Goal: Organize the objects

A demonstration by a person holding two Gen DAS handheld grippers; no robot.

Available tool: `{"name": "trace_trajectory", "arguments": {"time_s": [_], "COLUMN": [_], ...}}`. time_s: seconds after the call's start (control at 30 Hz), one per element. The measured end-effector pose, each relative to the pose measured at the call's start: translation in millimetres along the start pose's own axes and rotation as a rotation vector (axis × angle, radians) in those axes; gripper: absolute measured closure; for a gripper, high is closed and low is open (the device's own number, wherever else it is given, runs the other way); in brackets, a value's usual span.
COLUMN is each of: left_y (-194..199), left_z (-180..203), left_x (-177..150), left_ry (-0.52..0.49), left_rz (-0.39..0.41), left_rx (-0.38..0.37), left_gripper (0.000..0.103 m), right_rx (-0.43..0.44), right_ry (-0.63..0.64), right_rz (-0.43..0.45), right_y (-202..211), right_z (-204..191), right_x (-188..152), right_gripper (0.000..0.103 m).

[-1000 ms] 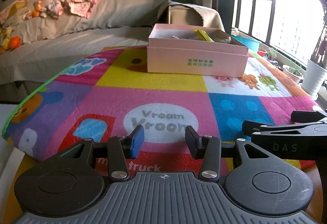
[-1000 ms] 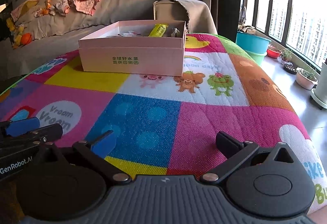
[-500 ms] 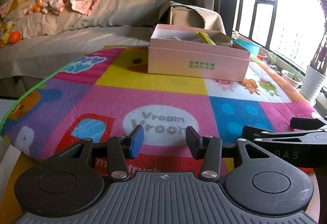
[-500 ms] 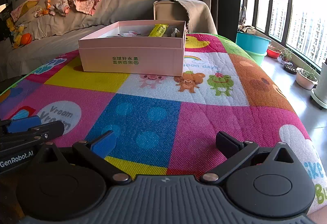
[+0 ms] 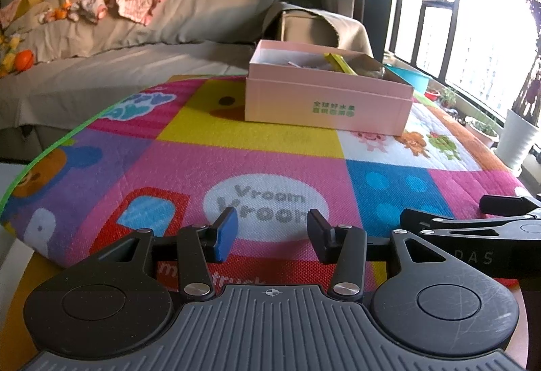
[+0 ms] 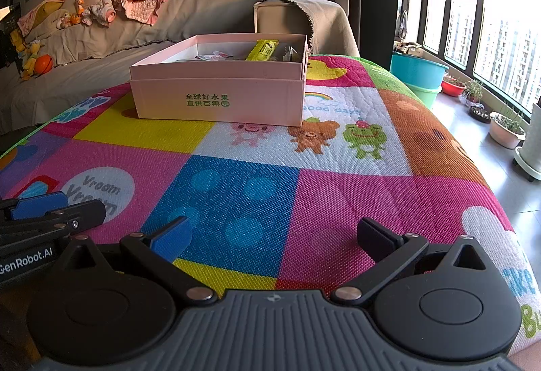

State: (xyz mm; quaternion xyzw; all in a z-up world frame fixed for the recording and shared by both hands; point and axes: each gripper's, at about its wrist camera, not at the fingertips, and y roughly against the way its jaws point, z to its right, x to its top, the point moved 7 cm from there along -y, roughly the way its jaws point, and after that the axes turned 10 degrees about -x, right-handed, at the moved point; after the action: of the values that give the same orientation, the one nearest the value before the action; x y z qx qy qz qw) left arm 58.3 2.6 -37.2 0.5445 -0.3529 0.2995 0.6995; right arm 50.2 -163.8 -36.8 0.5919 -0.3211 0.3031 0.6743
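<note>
A pink cardboard box (image 5: pixel 324 100) (image 6: pixel 219 93) with green print stands at the far end of a colourful play mat (image 5: pixel 270 161) (image 6: pixel 270 168). Inside it lie a yellow-green packet (image 6: pixel 263 49) and several small items, mostly hidden by the walls. My left gripper (image 5: pixel 270 232) hovers over the mat's near edge, open about halfway, with nothing between its fingers. My right gripper (image 6: pixel 274 235) is beside it, open wide and empty. Each gripper shows at the edge of the other's view.
A grey-covered sofa (image 6: pixel 101 43) with toys and clothes runs behind the mat. Teal basins (image 6: pixel 417 73) and potted plants (image 6: pixel 507 131) stand on the floor by the windows at the right. A white planter (image 5: pixel 517 137) is near the mat's right edge.
</note>
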Motion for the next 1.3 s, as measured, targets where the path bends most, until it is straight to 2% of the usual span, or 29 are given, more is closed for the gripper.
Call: {"name": "trace_trajectory", "arguments": {"time_s": [1.07, 1.3], "left_y": [2.0, 0.3], "left_z": [-4.3, -0.3], "left_x": [-0.5, -0.8], "left_ry": [0.044, 0.005], "left_rz": [0.015, 0.002], "left_rx": [-0.033, -0.003], "left_gripper": [0.053, 0.053], "right_rx": [0.000, 0.000], "right_ry": [0.000, 0.000], "right_rz": [0.000, 0.000], "right_y": [0.1, 0.1], "right_z": [0.4, 0.4], "right_x": [-0.2, -0.2], "right_gripper": [0.000, 0.000]}}
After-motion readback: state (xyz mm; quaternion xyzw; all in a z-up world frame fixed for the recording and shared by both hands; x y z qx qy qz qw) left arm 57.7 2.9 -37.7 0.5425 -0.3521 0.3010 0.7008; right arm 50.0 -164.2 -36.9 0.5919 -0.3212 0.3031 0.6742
